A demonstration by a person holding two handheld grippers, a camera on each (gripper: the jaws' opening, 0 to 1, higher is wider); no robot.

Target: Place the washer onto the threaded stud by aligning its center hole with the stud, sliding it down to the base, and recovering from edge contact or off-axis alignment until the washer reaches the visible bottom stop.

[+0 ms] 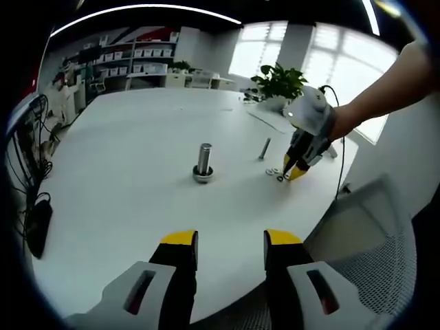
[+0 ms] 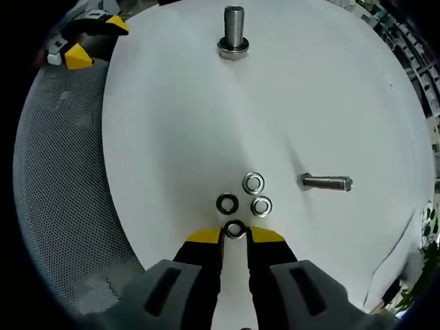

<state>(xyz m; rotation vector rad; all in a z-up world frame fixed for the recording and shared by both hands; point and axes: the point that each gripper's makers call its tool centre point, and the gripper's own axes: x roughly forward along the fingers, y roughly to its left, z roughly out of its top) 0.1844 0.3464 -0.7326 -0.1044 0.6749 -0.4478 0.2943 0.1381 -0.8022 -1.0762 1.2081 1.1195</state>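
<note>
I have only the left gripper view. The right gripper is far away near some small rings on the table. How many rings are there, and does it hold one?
Observer: The right gripper view shows four washers in a cluster on the white table. The right gripper has its tips at the nearest washer, which lies between them.
Operator: Is it lifted already?
Observer: I cannot tell; it looks level with the other three.
Operator: Where is the stud from there?
Observer: The upright threaded stud stands straight ahead of the jaws, far across the table, with nothing on its thread.
Operator: And the loose bolt?
Observer: The bolt lies on its side, right of the cluster in that view.
</note>
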